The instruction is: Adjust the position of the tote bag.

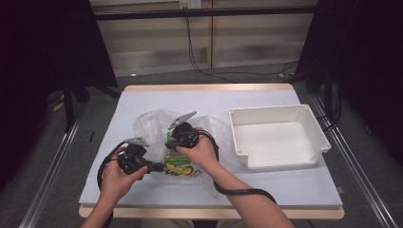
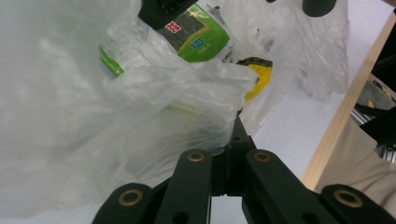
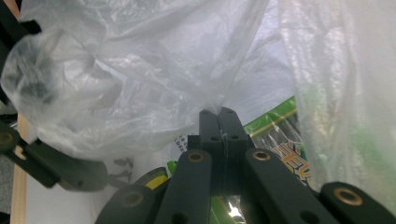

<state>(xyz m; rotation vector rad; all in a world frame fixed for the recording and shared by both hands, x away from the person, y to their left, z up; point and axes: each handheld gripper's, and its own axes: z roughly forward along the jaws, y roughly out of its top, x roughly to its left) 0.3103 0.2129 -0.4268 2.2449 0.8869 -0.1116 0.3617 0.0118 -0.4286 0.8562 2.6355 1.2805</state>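
Pale blue-white sheeting covers the bench (image 1: 285, 183), with a bare wooden edge along the near and far sides and dark curtains hanging to either side of the room. Right of centre sits a white plastic bin (image 1: 278, 135), rectangular, shallow, with smooth walls and a rolled rim.

Between my hands lies the clear plastic bag (image 1: 152, 124), thin, crinkled and cloudy where it folds over itself. My left tongs (image 1: 159, 166) are closed on a gathered fold of its film near the bench's front edge; in the left gripper view the black jaws meet at a point with the plastic bunched just above them. My right tongs (image 1: 170, 144) are likewise pinched tight on another fold, the film fanning out from the tips in the right gripper view.

Inside the bag is a flat green snack packet (image 2: 198, 39) of glossy printed foil, with a red label and a yellow-and-black patch beside it. The bag's film and my right hand hide most of the packet, so I cannot read its print or make out its full outline. In the high view its long side seems to run roughly from me towards the far edge, tilted a little, though the layers of plastic blur that.
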